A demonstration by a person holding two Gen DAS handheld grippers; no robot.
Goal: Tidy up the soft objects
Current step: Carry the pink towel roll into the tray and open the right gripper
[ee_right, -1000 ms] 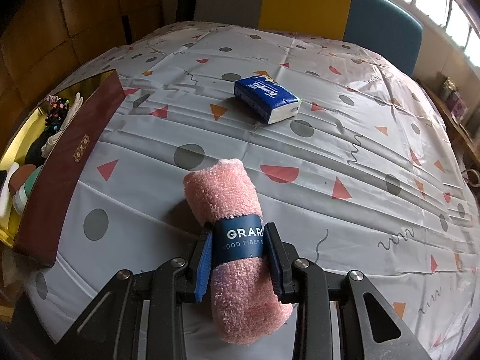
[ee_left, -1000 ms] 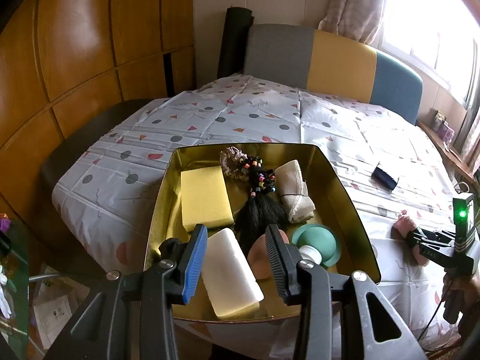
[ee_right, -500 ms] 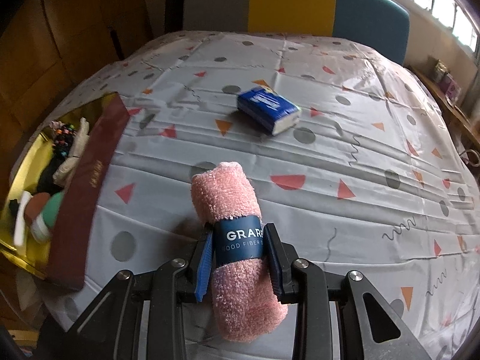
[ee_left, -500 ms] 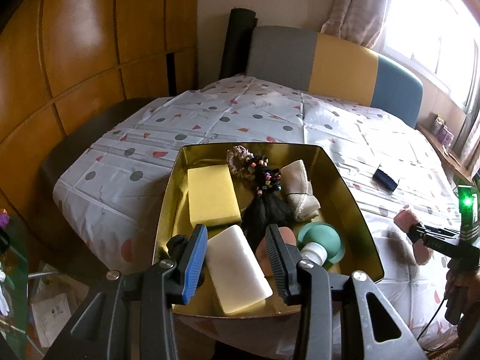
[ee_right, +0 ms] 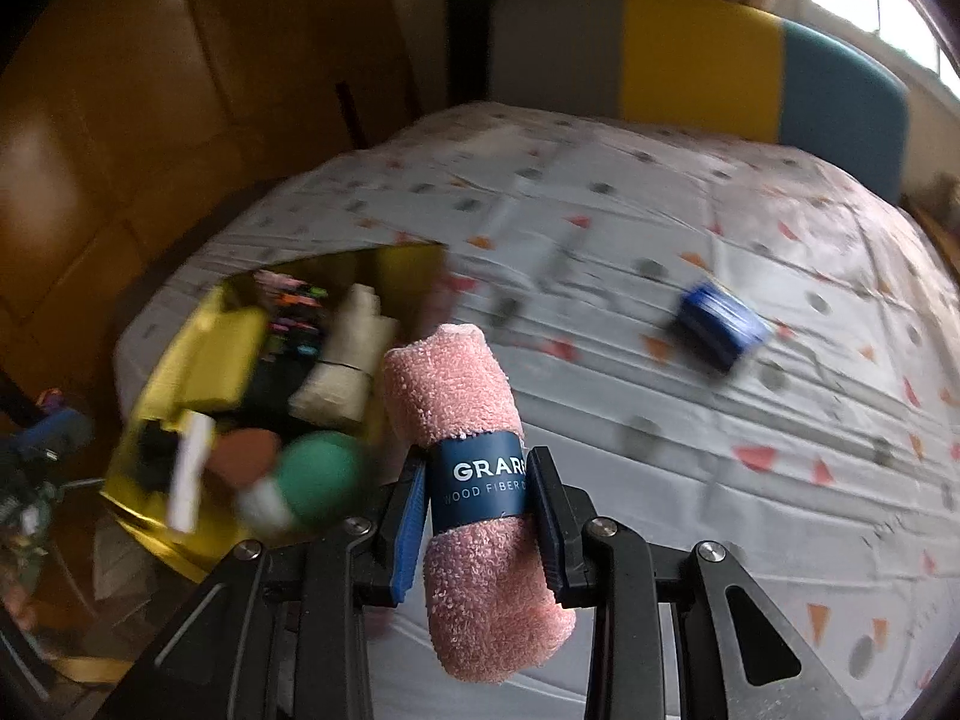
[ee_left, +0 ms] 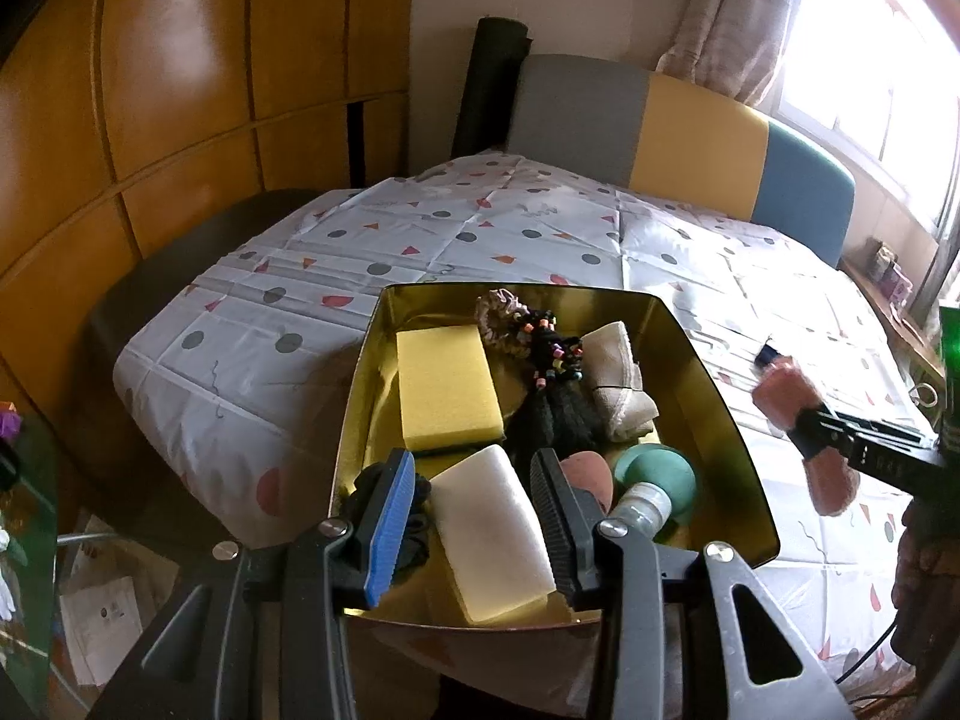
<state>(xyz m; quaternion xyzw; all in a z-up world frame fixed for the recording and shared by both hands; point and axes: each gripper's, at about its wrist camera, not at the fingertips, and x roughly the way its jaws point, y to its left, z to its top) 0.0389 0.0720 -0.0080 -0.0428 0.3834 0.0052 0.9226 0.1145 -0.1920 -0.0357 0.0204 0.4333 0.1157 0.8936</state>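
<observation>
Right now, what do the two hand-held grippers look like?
Both match: the left hand-held gripper and the right hand-held gripper have black angular frames with triangular cutouts, silver bolts, one blue ribbed pad and one black ribbed pad. From the left wrist view, the right unit shows a green light and a black cable.

Black gripper (ee_left: 474,525) frames – one blue pad, one black, silver screws

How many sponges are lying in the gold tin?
2. The yellow sponge lies at the tin's back left. The white sponge lies at the front, seen between the left tool's fingers. Others may be hidden underneath.
</observation>
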